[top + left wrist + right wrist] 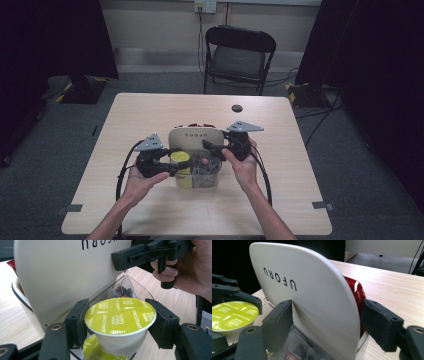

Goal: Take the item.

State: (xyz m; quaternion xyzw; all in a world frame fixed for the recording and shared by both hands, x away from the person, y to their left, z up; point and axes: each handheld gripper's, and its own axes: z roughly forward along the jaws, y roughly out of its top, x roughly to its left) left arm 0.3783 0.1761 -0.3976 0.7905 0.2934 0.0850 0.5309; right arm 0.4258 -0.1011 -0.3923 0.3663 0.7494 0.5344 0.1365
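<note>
A yellow capsule [120,315] is clamped between the two pads of the left gripper [119,327], one pad against each side of its white cup just under the rim. The capsule is held foil side up, above a clear box [199,172], where a second yellow capsule [95,350] is seen lying below it, beside a clear sachet [123,288] of dark pieces.

A cream lid [312,297] lettered UFORU is straddled by the jaws of the right gripper [327,325]. The near pad is pressed against the lid's face; the far pad is seen just behind its edge, and whether it touches cannot be told. The lid is held upright at the box's far side. Red packets [357,293] are seen behind the lid.

In the high view, the box is seen near the middle of the table [150,110], a little toward its near edge, with a gripper at each side of it. A black chair [239,57] stands beyond the far edge.
</note>
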